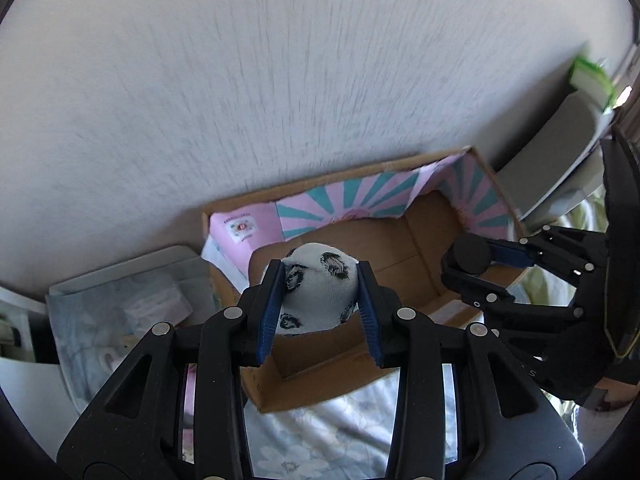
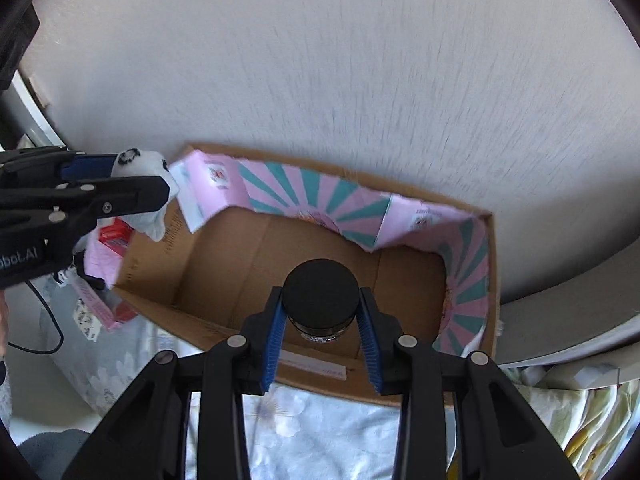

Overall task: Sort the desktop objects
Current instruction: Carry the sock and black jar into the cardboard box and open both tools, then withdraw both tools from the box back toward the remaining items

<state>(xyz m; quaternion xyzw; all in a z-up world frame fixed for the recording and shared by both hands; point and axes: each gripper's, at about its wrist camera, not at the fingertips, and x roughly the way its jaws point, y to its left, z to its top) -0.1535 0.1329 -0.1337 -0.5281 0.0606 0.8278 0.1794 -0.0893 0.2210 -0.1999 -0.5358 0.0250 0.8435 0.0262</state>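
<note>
While over box [image 2: 304,240]:
Left claw [image 1: 320,300]: pinches soft, light sock [image 1: 320,292] mid-body.
Right claw [image 2: 322,320]: clamps rigid, smooth jar [image 2: 322,296], cap toward 12 o'clock.

Each camera sits on its gripper, looking down, close above the same cardboard box [image 1: 424,240] [image 2: 256,248] by the wall.

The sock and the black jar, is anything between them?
Only bare cardboard box floor shows between the sock and the black jar in the left wrist view.

White wall [image 1: 280,80] — floral bedsheet [image 2: 320,432] — green book [image 1: 592,78]
</note>
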